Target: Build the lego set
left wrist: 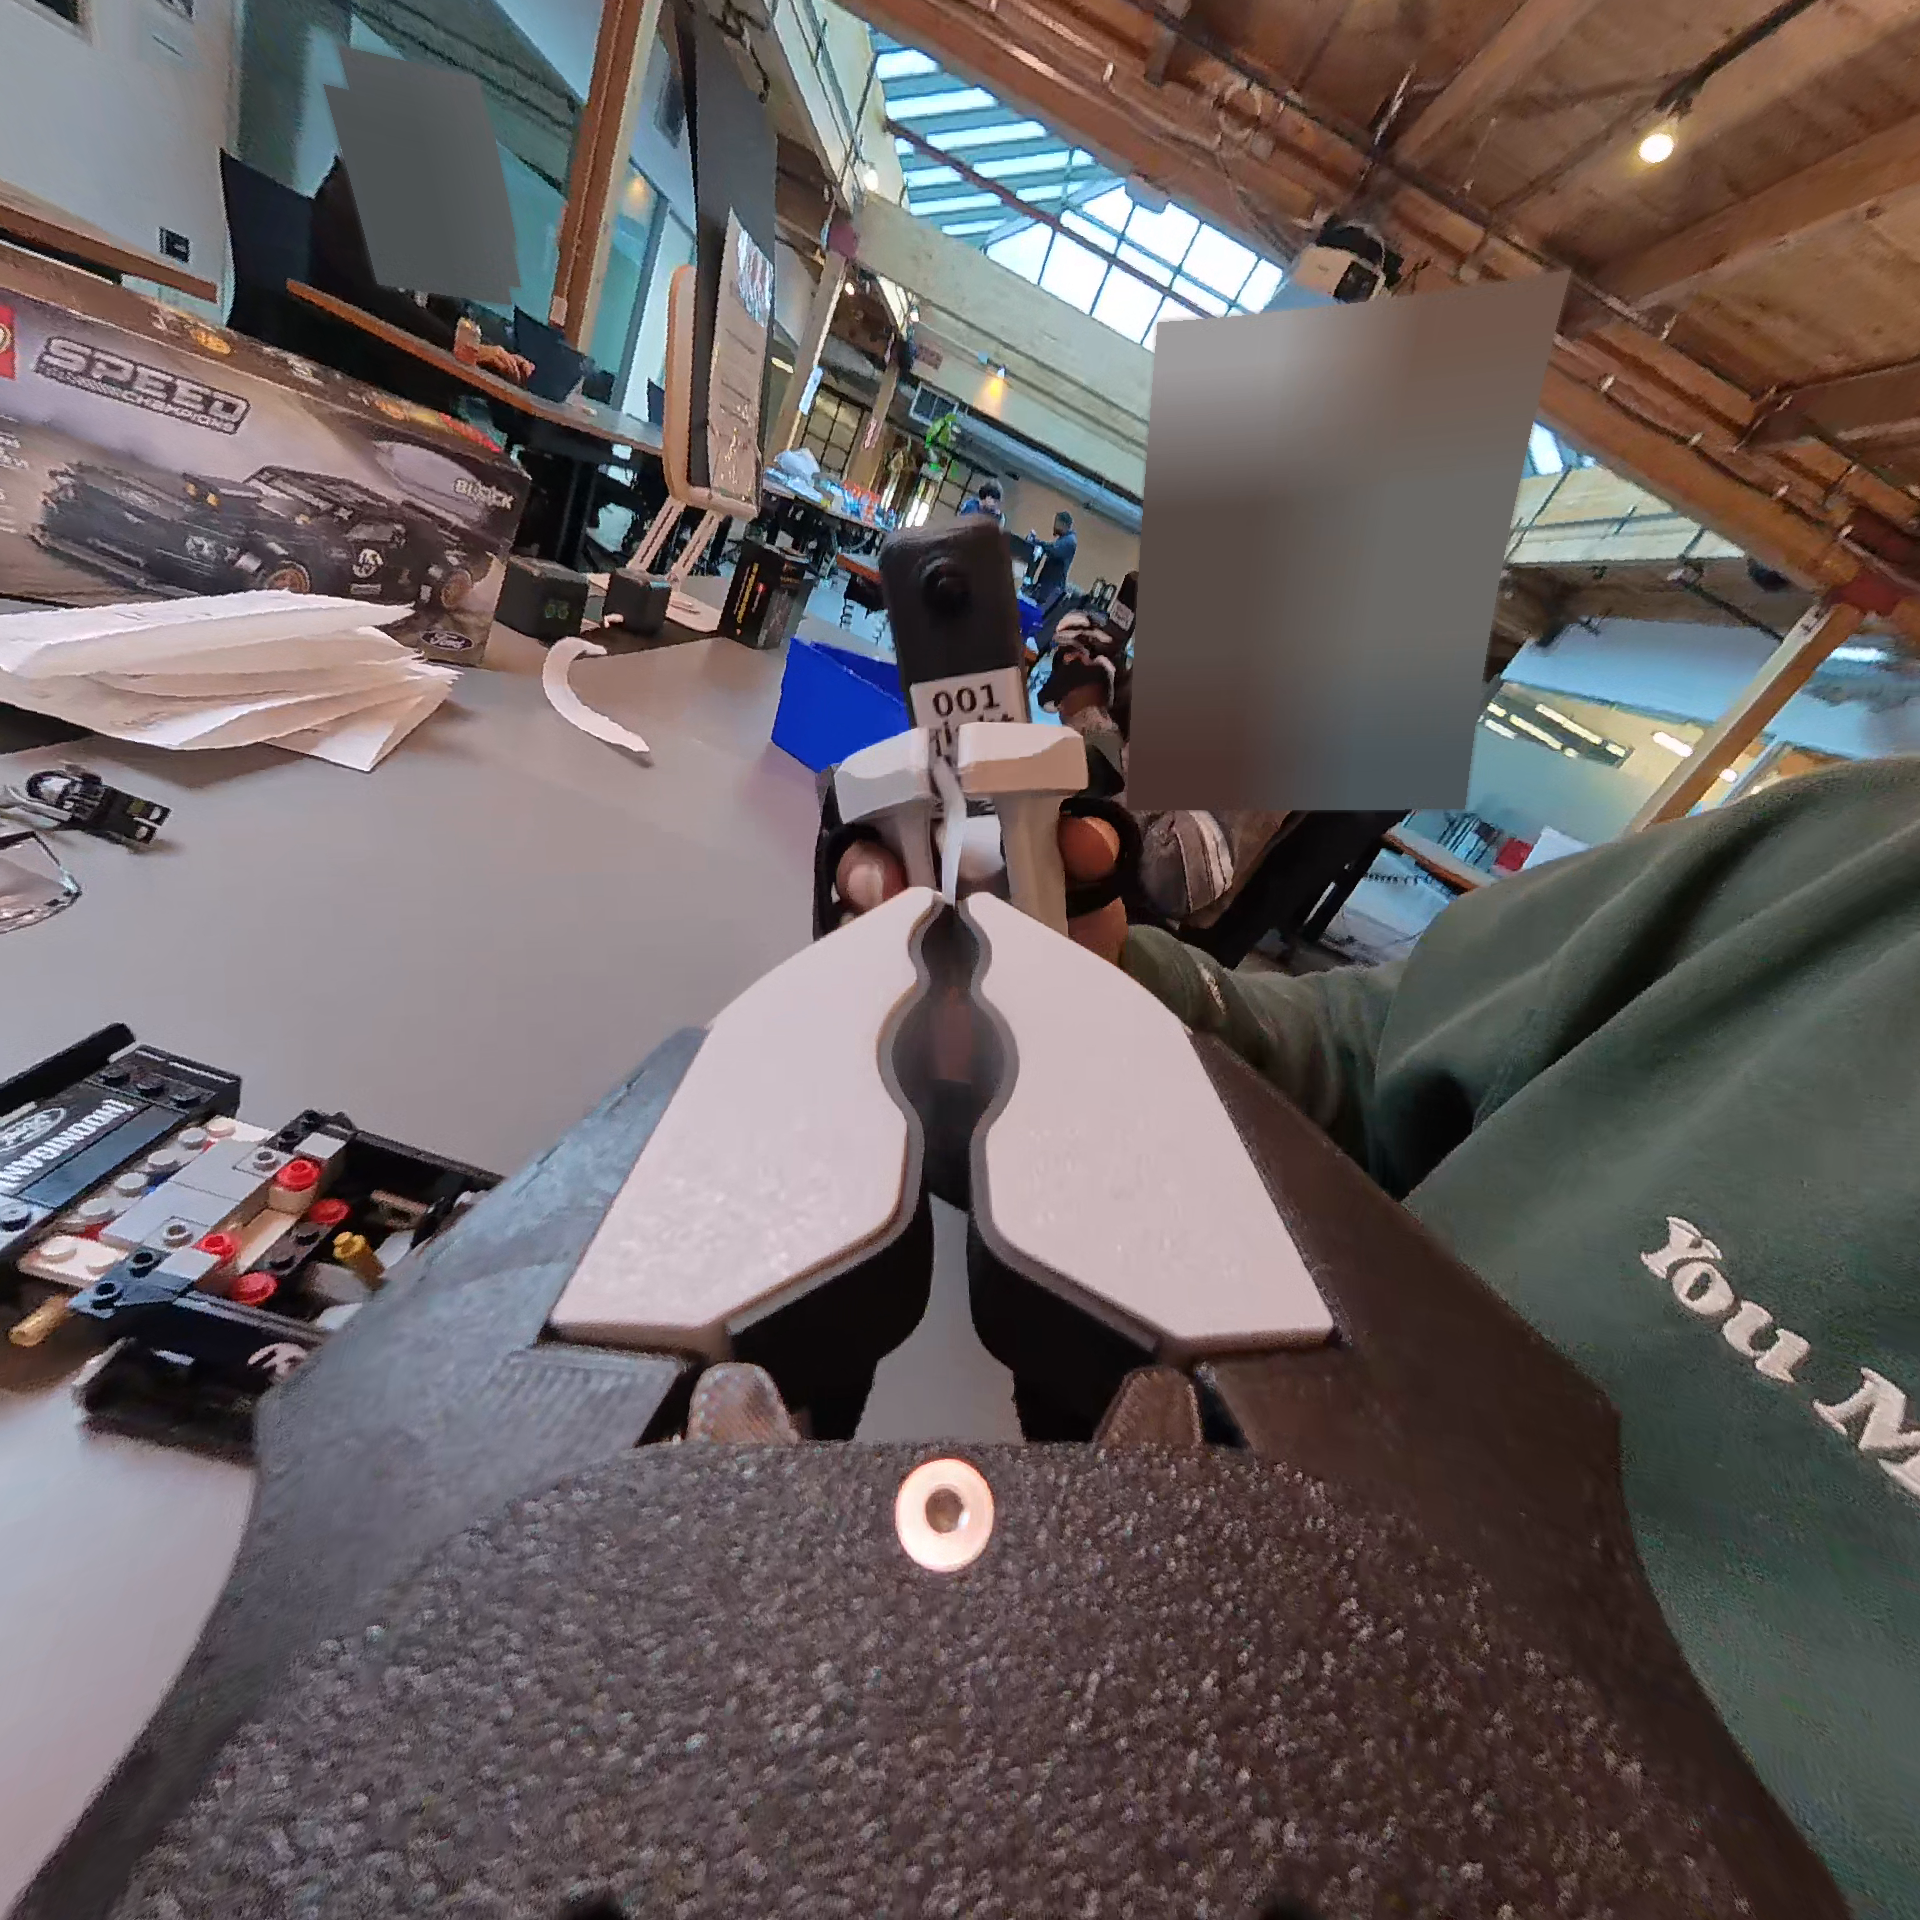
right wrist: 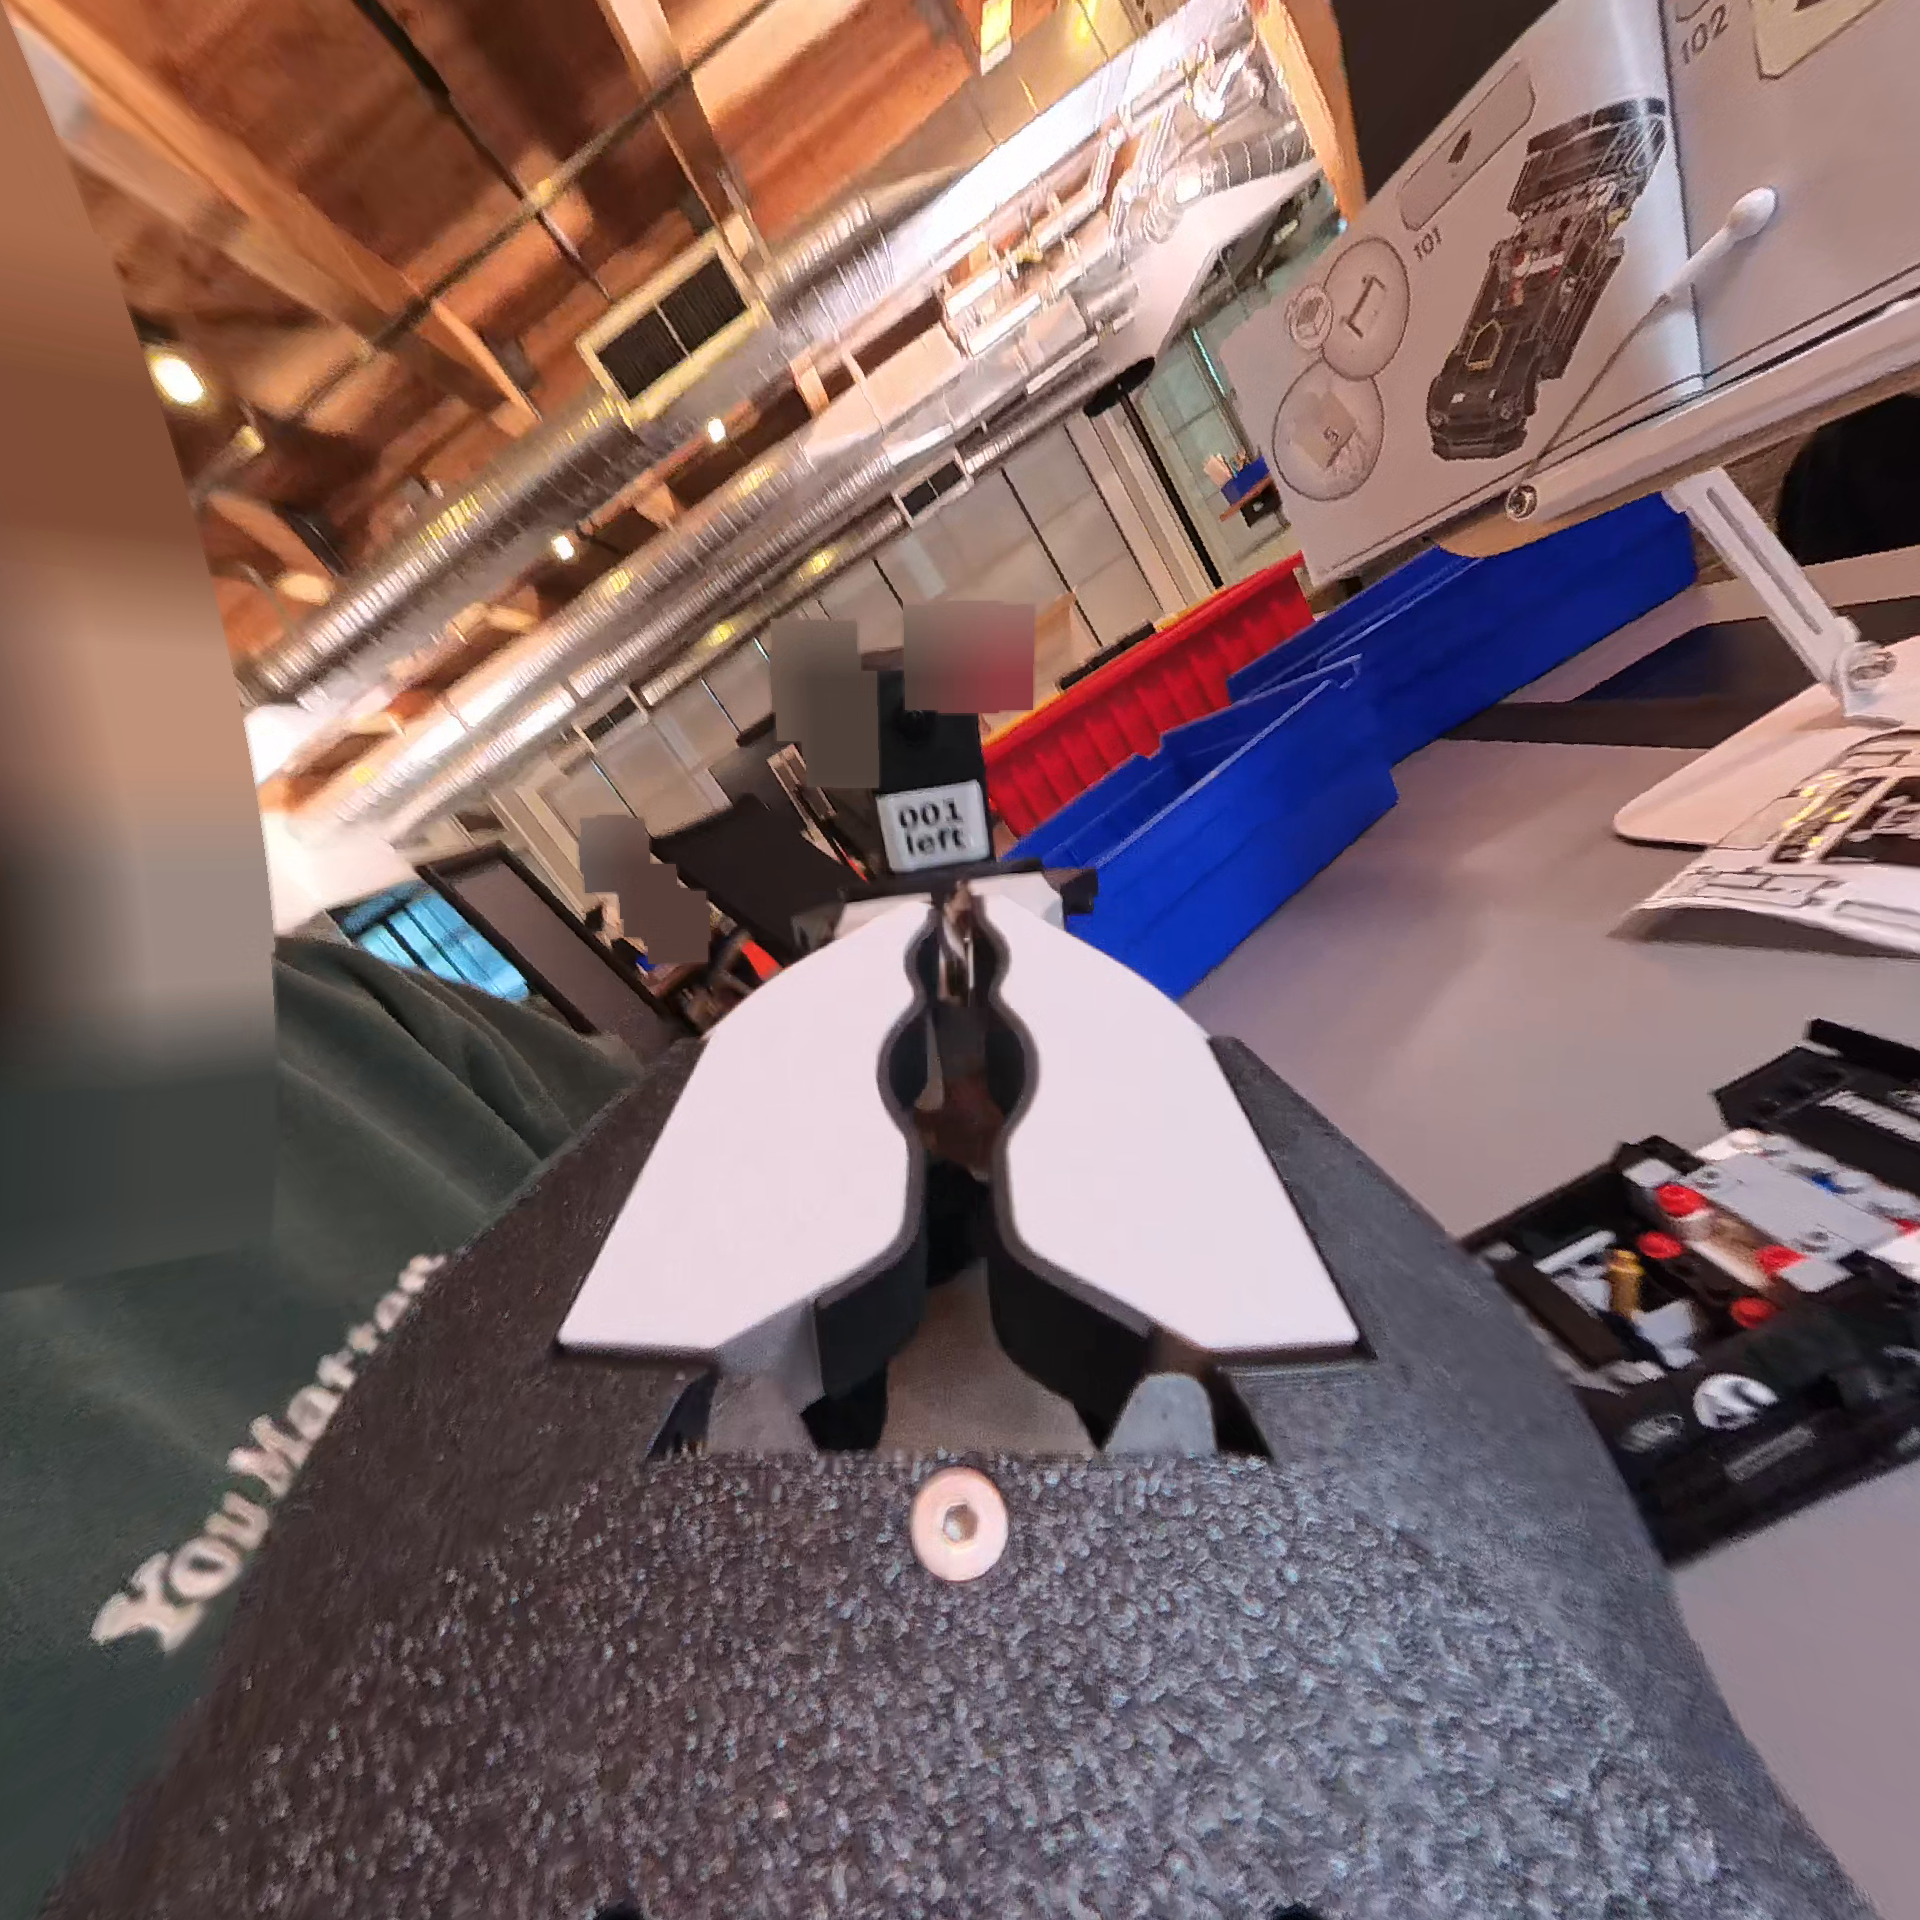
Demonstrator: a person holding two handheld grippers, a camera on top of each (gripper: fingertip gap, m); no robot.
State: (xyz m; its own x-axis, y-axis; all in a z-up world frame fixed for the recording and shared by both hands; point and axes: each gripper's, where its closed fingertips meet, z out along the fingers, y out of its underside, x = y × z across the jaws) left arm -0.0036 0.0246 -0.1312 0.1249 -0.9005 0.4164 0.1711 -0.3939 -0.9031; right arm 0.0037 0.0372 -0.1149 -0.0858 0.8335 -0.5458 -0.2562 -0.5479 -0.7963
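Both grippers raised face to face above the table, a small thin part pinched between their tips.

Nearest me, my left gripper point(left wrist: 943, 914) and right gripper point(right wrist: 954, 914) have their jaws drawn together, tips meeting on a thin pale piece point(left wrist: 948, 831) I can't identify; which one truly bears it, I cannot tell. Below, the half-built car point(left wrist: 177, 1216) lies on the grey table point(left wrist: 468, 914), chassis done, red studs bare, bodywork still to come, I judge. Farther off sit the set box point(left wrist: 260, 488), blue bins point(right wrist: 1278, 800) and the instruction booklet point(right wrist: 1558, 260) propped on its stand.
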